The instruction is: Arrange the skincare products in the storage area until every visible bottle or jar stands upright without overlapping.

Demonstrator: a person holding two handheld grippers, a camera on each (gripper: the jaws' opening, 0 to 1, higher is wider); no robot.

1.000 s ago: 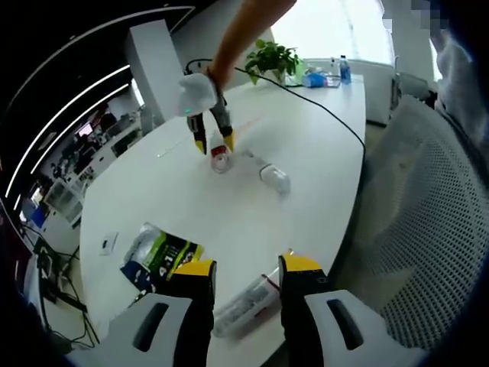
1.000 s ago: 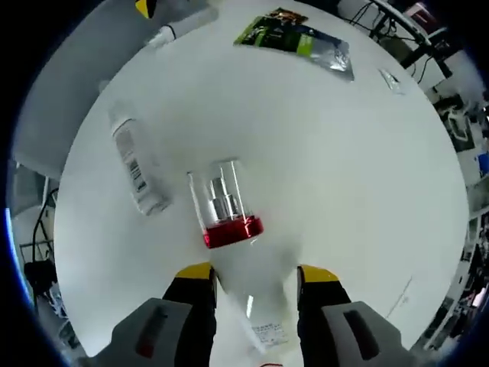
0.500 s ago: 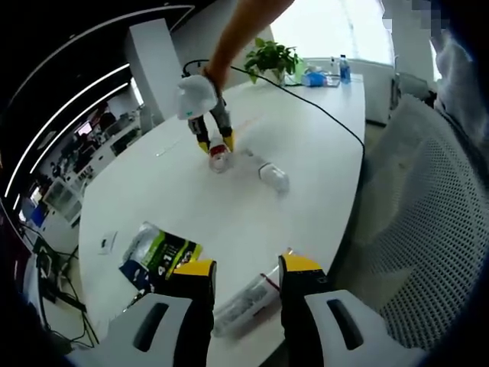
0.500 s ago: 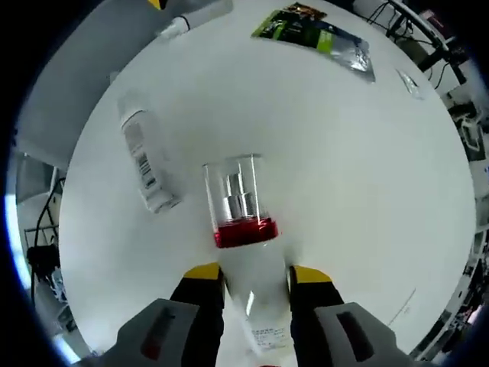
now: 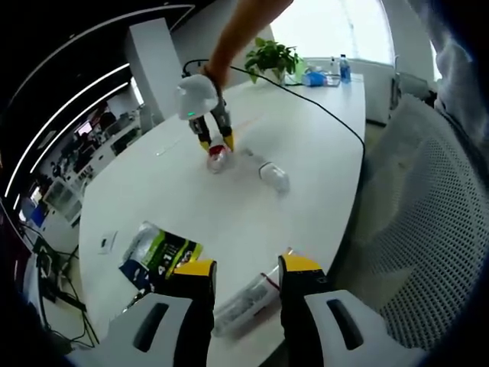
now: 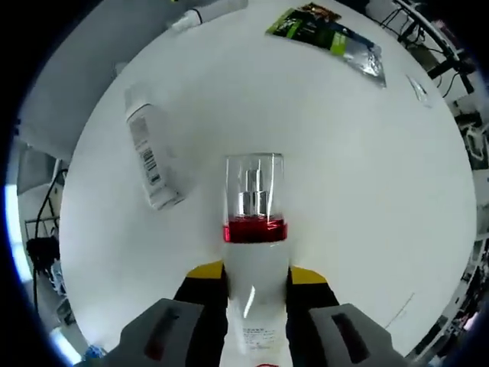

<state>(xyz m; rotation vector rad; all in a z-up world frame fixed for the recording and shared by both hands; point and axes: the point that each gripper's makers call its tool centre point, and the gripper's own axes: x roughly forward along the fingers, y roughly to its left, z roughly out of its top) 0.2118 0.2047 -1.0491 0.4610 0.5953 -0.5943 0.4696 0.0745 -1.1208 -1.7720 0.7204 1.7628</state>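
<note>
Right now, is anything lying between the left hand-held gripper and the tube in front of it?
Nothing visible does: the tube lies on the table directly between the left hand-held gripper's open jaws.

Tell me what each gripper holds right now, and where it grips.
The right gripper is shut on the pump bottle, jaws on its white body below the red collar. The left gripper is open, astride a lying tube, not gripping.
</note>
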